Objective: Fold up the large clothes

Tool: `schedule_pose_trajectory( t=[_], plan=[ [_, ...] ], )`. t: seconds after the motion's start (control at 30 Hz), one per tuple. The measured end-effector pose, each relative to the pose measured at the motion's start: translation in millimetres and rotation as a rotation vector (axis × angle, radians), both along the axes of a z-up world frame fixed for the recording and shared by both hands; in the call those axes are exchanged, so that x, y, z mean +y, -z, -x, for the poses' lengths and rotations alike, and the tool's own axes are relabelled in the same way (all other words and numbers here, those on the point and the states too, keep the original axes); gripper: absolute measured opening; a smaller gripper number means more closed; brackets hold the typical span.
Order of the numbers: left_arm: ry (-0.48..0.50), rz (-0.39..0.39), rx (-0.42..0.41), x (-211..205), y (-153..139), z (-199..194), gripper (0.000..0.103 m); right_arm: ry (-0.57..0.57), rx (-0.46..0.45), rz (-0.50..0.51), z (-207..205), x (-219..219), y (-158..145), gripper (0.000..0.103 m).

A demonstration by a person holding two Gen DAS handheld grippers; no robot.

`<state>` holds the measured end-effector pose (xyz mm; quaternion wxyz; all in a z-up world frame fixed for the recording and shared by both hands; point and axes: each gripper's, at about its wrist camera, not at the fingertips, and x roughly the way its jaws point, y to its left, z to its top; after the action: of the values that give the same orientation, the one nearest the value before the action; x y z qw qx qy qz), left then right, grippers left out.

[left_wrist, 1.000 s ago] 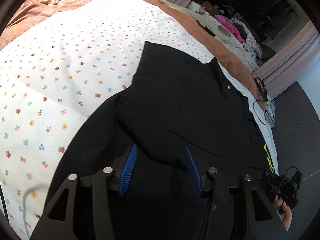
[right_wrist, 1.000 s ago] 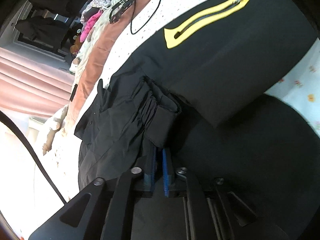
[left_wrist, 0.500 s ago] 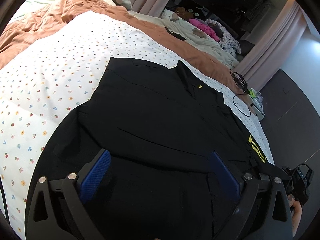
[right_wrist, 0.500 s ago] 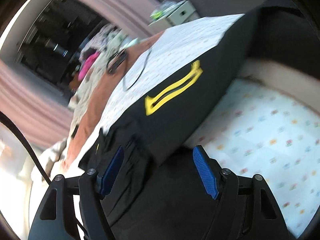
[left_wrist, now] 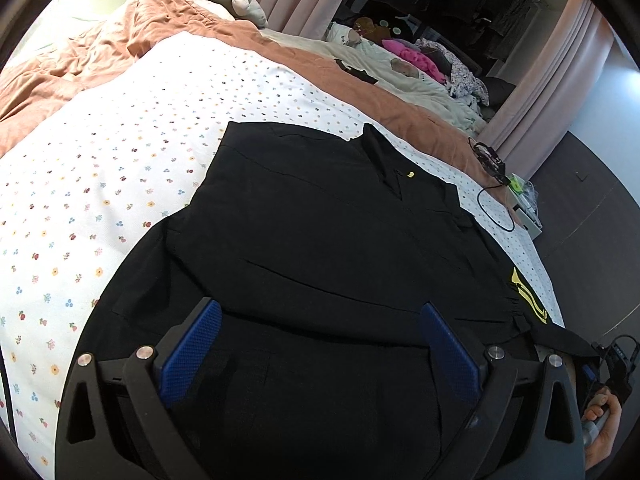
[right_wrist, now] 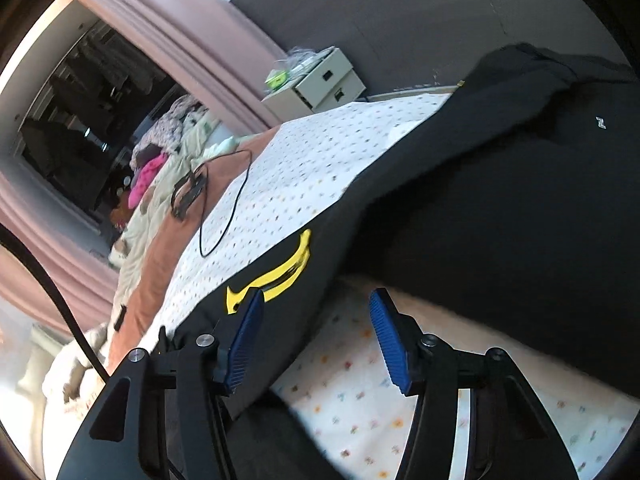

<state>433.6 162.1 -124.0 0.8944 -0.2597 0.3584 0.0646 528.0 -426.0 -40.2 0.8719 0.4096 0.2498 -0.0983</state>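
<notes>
A large black garment (left_wrist: pixel 320 248) with a collar and a yellow emblem (left_wrist: pixel 528 296) lies spread on the flowered white sheet (left_wrist: pixel 120 168) of a bed. My left gripper (left_wrist: pixel 320 344) is open and empty, just above the garment's near hem. My right gripper (right_wrist: pixel 316 320) is open and empty at the bed's side edge, beside the black sleeve (right_wrist: pixel 320 264) with the yellow emblem (right_wrist: pixel 276 276) that hangs over the edge. The right gripper and the hand on it show at the lower right of the left wrist view (left_wrist: pixel 600 392).
An orange-brown duvet (left_wrist: pixel 100 48) lies beyond the sheet. A heap of clothes (left_wrist: pixel 420 60) sits at the far end. A black cable and device (right_wrist: pixel 208 196) lie on the bed. A white drawer unit (right_wrist: pixel 320 80) stands by pink curtains (right_wrist: pixel 180 40).
Both grippers have opened: the right let go of the black fabric it held and swung out to the bed's edge. The left pulled back and up from the garment.
</notes>
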Motion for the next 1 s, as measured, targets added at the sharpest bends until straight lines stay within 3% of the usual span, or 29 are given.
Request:
schedule_pose_trajectory(
  t=[0.2, 0.27, 0.3, 0.47, 0.7, 1.0],
  plan=[
    [0.014, -0.019, 0.014, -7, 4, -3, 0.102, 0.004, -0.053, -0.086, -4, -13, 8, 0.028],
    [0.019, -0.028, 0.012, -9, 3, -3, 0.102, -0.003, -0.06, -0.088, -7, -13, 15, 0.008],
    [0.019, -0.03, 0.009, -9, 2, -2, 0.102, -0.013, -0.069, -0.083, -7, -9, 16, 0.003],
    [0.012, -0.014, -0.004, -6, 0, 0, 0.102, -0.03, -0.13, -0.049, 6, -3, 7, 0.0],
    [0.012, 0.022, -0.029, -1, -6, 6, 0.102, -0.141, -0.229, 0.007, 18, 50, -25, 0.0],
    [0.001, 0.078, -0.059, 9, -13, 14, 0.102, -0.33, -0.286, -0.017, 14, 134, -41, 0.0]
  ],
)
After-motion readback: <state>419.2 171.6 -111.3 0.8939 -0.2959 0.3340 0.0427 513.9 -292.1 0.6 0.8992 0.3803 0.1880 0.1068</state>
